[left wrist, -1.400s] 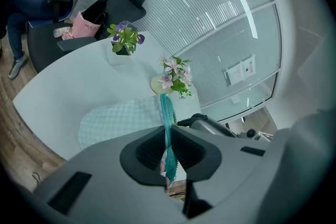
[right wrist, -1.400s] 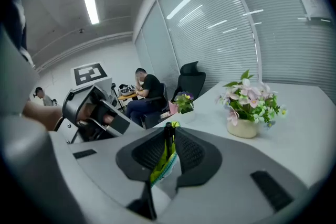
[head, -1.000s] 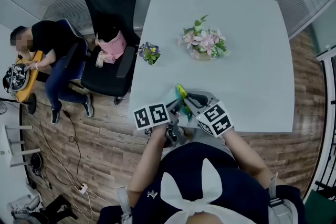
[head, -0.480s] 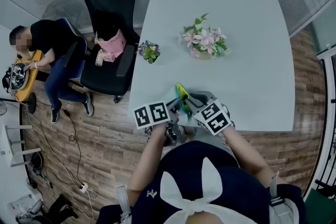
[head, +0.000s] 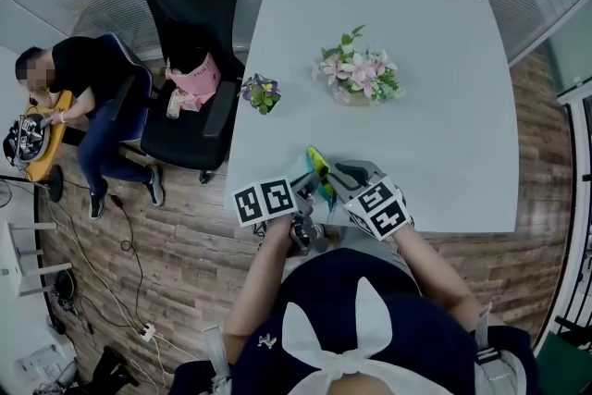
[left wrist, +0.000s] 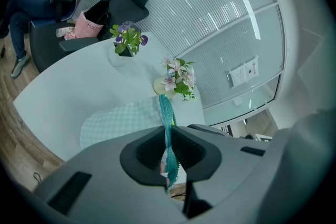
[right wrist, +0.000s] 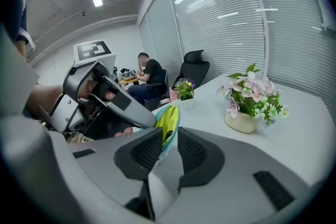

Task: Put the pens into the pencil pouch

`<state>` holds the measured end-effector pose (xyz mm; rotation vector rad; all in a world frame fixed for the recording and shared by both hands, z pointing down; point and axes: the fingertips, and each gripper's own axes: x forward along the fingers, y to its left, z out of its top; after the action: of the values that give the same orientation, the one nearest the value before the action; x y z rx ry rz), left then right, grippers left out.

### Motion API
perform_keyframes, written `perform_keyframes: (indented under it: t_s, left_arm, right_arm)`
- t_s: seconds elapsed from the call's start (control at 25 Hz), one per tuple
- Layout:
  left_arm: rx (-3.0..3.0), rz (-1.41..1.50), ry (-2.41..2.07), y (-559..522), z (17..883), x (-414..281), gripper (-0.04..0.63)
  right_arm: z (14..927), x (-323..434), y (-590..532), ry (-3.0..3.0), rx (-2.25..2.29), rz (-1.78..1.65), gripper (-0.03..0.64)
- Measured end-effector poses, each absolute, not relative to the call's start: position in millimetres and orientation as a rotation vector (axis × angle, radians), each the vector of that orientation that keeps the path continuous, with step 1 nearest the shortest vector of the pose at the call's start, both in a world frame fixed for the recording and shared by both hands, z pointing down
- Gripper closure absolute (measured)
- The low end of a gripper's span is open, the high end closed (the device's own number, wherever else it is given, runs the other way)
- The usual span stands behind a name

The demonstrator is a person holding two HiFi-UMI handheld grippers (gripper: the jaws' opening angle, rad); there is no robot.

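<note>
Near the surface's [head: 444,60] front edge rests the pouch [head: 317,167], which looks like soft, light cloth that would sag, so it is best held by its rim. The left gripper [left wrist: 168,147] has its fingers clamped on the teal rim. The right gripper [right wrist: 169,136] has just been opening its fingers, and they sit loose around the yellow-lined mouth.

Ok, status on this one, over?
Left claw shut on rim of teal checked fabric pencil pouch. Right claw just been opening, pouch's yellow-lined mouth at its gap, unpinched. Pink flower vase stands well clear, nothing blocking.
</note>
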<state>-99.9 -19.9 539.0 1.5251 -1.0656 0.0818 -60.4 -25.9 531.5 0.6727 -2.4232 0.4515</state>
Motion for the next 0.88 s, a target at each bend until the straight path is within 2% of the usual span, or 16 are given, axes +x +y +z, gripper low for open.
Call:
perform_keyframes:
  t_s: [0.88]
  left_arm:
    - [1.456, 0.137, -1.076, -65, 584, -63, 0.546]
  right_arm:
    - [536, -8, -64, -2.420, 0.756, 0.549, 0.529]
